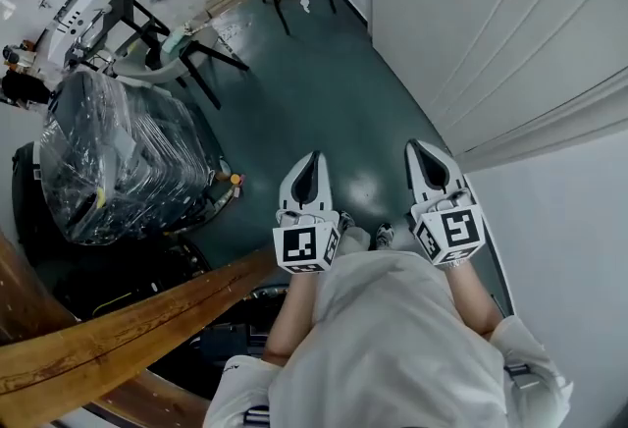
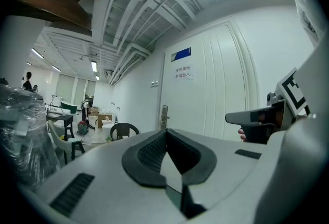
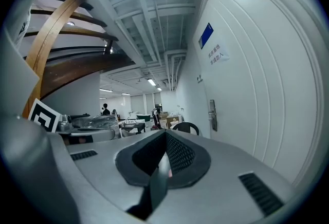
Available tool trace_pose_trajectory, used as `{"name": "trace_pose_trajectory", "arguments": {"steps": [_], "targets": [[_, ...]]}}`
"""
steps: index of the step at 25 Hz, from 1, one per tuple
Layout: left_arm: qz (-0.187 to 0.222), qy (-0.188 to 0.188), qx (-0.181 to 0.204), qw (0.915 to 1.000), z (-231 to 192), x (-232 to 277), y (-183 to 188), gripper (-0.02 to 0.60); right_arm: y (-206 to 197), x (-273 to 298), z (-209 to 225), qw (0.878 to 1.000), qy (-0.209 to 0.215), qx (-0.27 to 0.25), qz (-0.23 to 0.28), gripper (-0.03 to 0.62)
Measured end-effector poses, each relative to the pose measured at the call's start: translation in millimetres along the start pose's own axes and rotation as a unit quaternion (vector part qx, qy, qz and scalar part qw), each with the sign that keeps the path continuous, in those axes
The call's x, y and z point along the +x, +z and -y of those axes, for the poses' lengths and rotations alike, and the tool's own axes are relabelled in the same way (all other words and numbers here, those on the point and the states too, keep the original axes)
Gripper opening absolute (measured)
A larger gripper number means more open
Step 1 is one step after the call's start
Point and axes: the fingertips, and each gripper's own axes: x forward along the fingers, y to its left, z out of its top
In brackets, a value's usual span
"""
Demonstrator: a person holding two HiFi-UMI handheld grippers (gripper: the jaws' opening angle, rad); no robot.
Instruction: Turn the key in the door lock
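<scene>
Though well apart, lock (image 3: 212, 114) beyond hand-held gripper (image 3: 165, 134).

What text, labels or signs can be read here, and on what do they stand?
Blue plate on the white door: print too small to read.
White notice below it: two lines of characters, too blurred to read.
Marker cubes: square patterns, no words.
</scene>
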Motion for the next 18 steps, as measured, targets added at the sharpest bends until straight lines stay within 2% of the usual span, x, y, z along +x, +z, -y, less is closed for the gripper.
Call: {"name": "trace_pose_trajectory", "arguments": {"steps": [3, 7, 14, 18], "targets": [[-0.003, -0.001, -0.007, 1.0000, -21.1, 9.2, -3.7, 0.008, -1.1, 20.2, -10.6, 1.000, 0.007, 0.010, -0.014, -0.005], [0.008, -0.010, -0.019, 0.9997, -44.3, 19.3, 1.4, 0.009, 5.3, 46.5, -27.5, 1.000, 0.010, -0.003, -0.008, -0.005], [0.007, -0.029, -0.005, 0.9995, -75.0, 24.7, 2.6, 0.009, 8.6, 72.8, -42.7, 1.000, -0.021, 0.008, 0.013, -0.005], [-0.002, -0.026, 0.001, 0.9997, -90.6, 26.0, -0.9, 0.009, 6.2, 85.4, -50.9, 1.000, -0.019, 0.010, 0.012, -0.005]]}}
